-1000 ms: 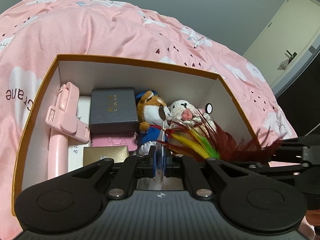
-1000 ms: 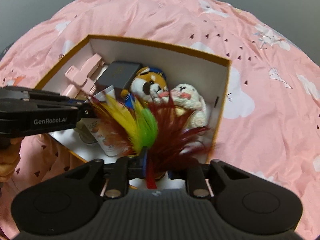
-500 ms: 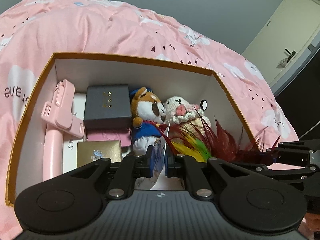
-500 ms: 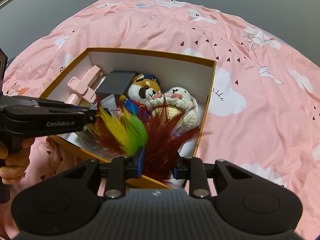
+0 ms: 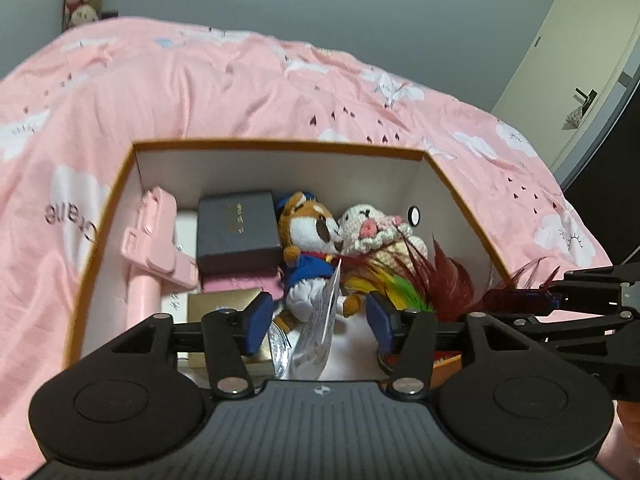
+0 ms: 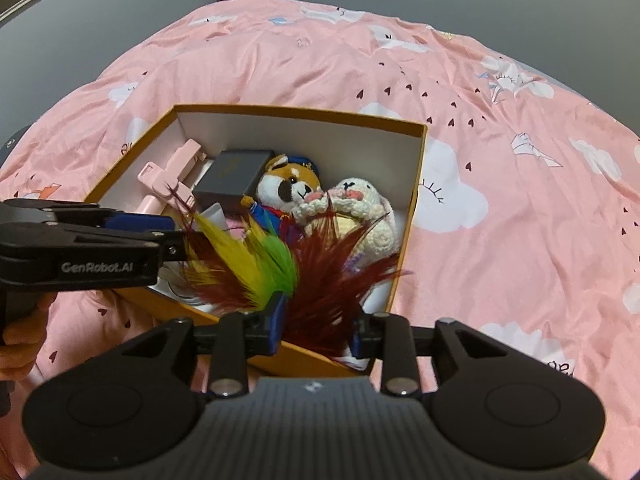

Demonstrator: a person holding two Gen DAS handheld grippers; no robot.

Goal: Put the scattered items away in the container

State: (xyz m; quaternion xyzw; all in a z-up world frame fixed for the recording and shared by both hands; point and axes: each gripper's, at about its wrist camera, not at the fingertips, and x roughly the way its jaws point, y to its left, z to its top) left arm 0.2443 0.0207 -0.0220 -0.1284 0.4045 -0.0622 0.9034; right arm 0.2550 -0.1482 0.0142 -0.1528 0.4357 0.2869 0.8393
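Both jaws just opening: left gripper (image 5: 316, 322) lets a thin silvery packet (image 5: 320, 332) slide between them; right gripper's (image 6: 314, 326) bracket the feather-light, floppy red-yellow-green plume (image 6: 280, 272); best pinched at its base.

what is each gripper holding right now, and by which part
Left gripper: nothing; its jaws have just been opening, clear of the tube. Right gripper: jaws just opening with the lower end of the feather toy between them; a grip cannot be told.
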